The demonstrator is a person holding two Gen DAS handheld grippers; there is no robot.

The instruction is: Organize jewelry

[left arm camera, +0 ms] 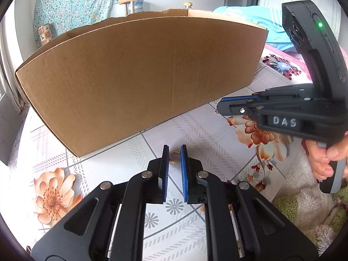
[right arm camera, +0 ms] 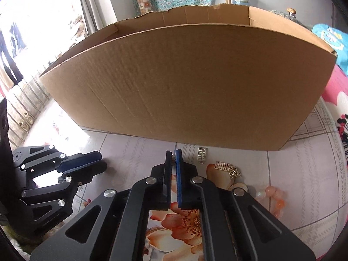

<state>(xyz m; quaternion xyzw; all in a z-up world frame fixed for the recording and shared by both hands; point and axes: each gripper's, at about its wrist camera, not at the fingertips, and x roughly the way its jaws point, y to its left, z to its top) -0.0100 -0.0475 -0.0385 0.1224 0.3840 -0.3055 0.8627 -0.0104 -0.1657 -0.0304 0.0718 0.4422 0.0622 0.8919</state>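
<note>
The left gripper [left arm camera: 174,152] is hovering low over the floral tablecloth [left arm camera: 217,143], its blue pads spread apart, and a gold ring [left arm camera: 174,158] is lying on the cloth right between the fingertips; whether the pads are touching it cannot be told. Just beyond, the big open cardboard box [left arm camera: 130,76] is filling the far side of the table.

Over on the right, the right gripper [right arm camera: 173,153] is sitting near the foot of the cardboard box [right arm camera: 195,82], its pads drawn close together and pinching a small gold-coloured jewelry piece [right arm camera: 173,157] at the very tips. What kind of piece it is cannot be made out. In the left wrist view the same gripper [left arm camera: 219,106] is showing side-on, with a hand [left arm camera: 324,161] wrapped around its handle.

More jewelry is waiting on the cloth to the right of those fingers: a small gold rectangular pendant [right arm camera: 202,154] near the box wall, a second gold pendant with a chain [right arm camera: 226,168] a little nearer, and a pink bead bracelet [right arm camera: 273,198] nearest of all.
</note>
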